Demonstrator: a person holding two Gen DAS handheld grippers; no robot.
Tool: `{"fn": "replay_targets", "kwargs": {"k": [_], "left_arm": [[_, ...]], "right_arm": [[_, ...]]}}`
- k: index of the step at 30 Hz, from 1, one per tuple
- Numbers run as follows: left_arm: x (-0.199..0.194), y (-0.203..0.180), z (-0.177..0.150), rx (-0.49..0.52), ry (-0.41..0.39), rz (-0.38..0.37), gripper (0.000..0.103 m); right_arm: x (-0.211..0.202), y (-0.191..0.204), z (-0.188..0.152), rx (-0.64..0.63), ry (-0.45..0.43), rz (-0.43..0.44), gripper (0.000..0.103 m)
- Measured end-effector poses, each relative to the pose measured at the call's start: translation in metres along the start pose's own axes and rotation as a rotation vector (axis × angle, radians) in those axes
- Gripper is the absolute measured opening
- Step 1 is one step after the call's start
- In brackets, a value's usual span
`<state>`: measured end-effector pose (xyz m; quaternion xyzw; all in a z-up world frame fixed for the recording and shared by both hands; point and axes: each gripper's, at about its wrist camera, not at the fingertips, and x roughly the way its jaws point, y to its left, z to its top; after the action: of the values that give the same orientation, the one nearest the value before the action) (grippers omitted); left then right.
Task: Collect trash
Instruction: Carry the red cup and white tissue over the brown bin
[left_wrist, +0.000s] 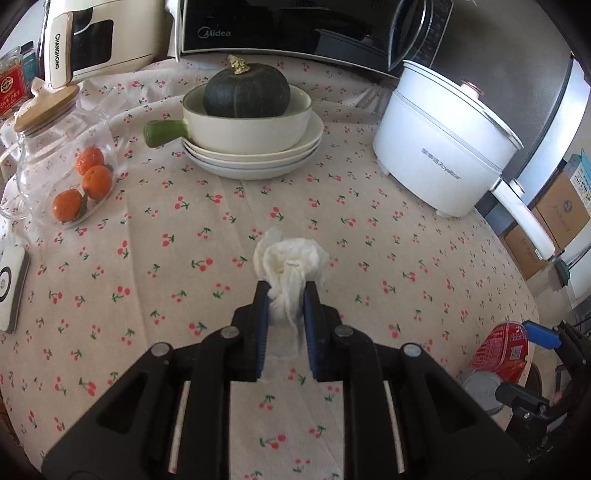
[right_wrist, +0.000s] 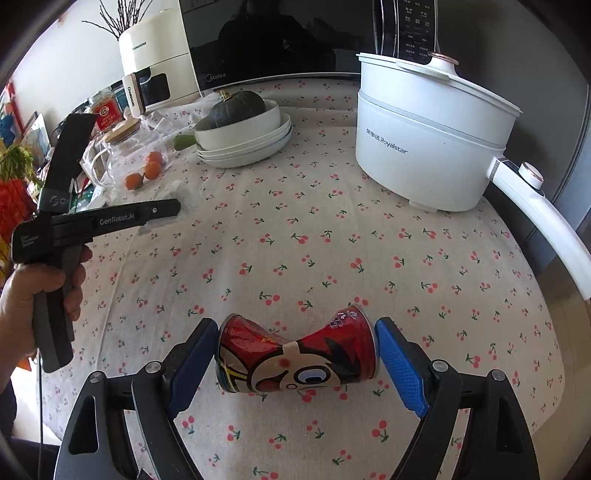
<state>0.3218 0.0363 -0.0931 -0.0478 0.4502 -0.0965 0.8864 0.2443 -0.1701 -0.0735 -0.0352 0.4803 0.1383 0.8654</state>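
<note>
In the left wrist view my left gripper (left_wrist: 286, 291) is shut on a crumpled white tissue (left_wrist: 291, 258), which bulges out past the blue pads above the cherry-print tablecloth (left_wrist: 207, 229). In the right wrist view my right gripper (right_wrist: 297, 341) holds a crushed red drink can (right_wrist: 295, 354) lying sideways, one blue pad pressed on each end. The same can (left_wrist: 498, 347) shows at the lower right of the left wrist view. A hand (right_wrist: 33, 291) holds the left gripper (right_wrist: 173, 208) at the left of the right wrist view.
Toward the back stand a white electric pot (left_wrist: 439, 158), a cream pan holding a dark green pumpkin (left_wrist: 245, 92) on stacked plates (left_wrist: 255, 162), a black microwave (left_wrist: 288, 26) and a glass jar (left_wrist: 55, 147) beside several oranges. A white device (left_wrist: 11, 284) lies at the left edge.
</note>
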Motion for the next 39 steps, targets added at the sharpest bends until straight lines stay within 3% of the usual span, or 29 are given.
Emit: {"fn": "replay_targets", "kwargs": {"k": [11, 19, 28, 39], "left_arm": [[-0.097, -0.04, -0.078, 0.084, 0.031, -0.03, 0.019], [-0.129, -0.052, -0.121, 0.076, 0.044, -0.057, 0.019], [-0.118, -0.098, -0.152, 0.087, 0.112, -0.166, 0.019], [-0.091, -0.198, -0.178, 0.265, 0.182, -0.278, 0.019]], "right_arm": [[-0.081, 0.012, -0.042, 0.038, -0.002, -0.034, 0.088], [-0.123, 0.002, -0.087, 0.095, 0.005, -0.05, 0.088], [-0.139, -0.034, -0.128, 0.203, -0.019, -0.047, 0.088], [-0.171, -0.119, -0.195, 0.342, -0.008, -0.161, 0.088]]}}
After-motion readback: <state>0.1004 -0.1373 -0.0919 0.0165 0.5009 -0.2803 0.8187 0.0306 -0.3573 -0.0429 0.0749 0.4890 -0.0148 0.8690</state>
